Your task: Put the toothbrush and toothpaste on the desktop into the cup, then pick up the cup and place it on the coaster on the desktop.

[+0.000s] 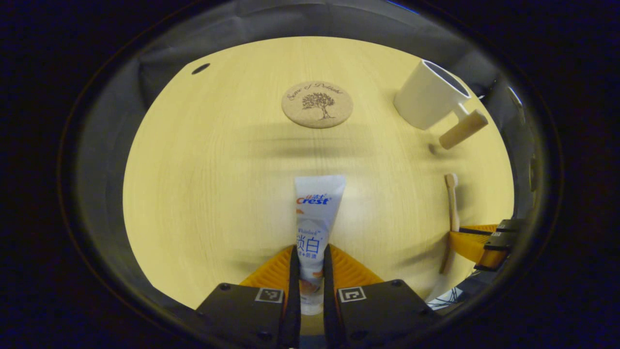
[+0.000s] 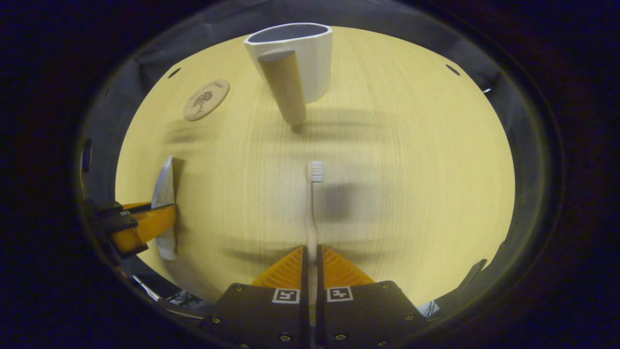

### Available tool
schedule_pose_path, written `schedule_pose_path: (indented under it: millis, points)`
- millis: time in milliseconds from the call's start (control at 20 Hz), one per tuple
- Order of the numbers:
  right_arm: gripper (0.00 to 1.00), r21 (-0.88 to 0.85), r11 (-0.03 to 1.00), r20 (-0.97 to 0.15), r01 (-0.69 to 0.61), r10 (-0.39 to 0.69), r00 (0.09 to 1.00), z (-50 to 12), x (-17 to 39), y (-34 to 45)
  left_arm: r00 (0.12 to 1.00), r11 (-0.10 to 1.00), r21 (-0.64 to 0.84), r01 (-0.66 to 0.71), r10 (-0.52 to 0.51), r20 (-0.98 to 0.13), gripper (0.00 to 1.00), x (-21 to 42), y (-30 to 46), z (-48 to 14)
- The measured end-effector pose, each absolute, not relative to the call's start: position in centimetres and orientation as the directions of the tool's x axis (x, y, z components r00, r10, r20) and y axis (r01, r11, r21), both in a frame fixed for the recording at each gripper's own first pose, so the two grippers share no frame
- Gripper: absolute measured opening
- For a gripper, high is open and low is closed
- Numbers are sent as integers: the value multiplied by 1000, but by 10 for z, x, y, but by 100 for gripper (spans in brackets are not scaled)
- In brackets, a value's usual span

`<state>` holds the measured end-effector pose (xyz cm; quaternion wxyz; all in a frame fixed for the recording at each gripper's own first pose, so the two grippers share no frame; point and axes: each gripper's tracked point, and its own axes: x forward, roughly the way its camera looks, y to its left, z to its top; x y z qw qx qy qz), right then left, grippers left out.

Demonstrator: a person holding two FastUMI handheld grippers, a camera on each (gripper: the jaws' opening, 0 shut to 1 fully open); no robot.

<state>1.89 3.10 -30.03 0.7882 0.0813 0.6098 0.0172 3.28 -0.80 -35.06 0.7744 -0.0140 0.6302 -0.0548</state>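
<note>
Left gripper [image 1: 310,271]: orange fingers pressed on both sides of the toothpaste [image 1: 317,218] near its cap end, tube pointing forward, ready to carry.
Right gripper [image 2: 310,269]: fingers nearly closed, pinching the toothbrush [image 2: 311,213] handle, bristles ahead so the head leads.
Height: shadows suggest both items are off the table [image 1: 203,184]; not certain.
Cup [image 2: 302,58]: white, wooden handle, upright near the far edge, apparently empty, straight ahead of the toothbrush.
Coaster [image 1: 317,104]: round cork, bare, well apart from the cup, awaiting it.
Progress: neither item in the cup yet.
</note>
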Motion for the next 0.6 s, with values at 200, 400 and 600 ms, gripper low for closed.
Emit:
schedule_pose_path:
  millis: [200,400,600]
  points:
    - [5,162,985,-934,52,136,331,-295,23,31,258,992,-114,55,-125,-958,27,38,-7,-345]
    - [5,180,984,-889,16,156,430,-285,31,37,357,990,-127,58,-140,-923,27,50,-5,-333]
    - [5,214,977,-818,-18,189,543,-268,43,43,451,987,-138,78,-159,-878,28,61,-12,-316]
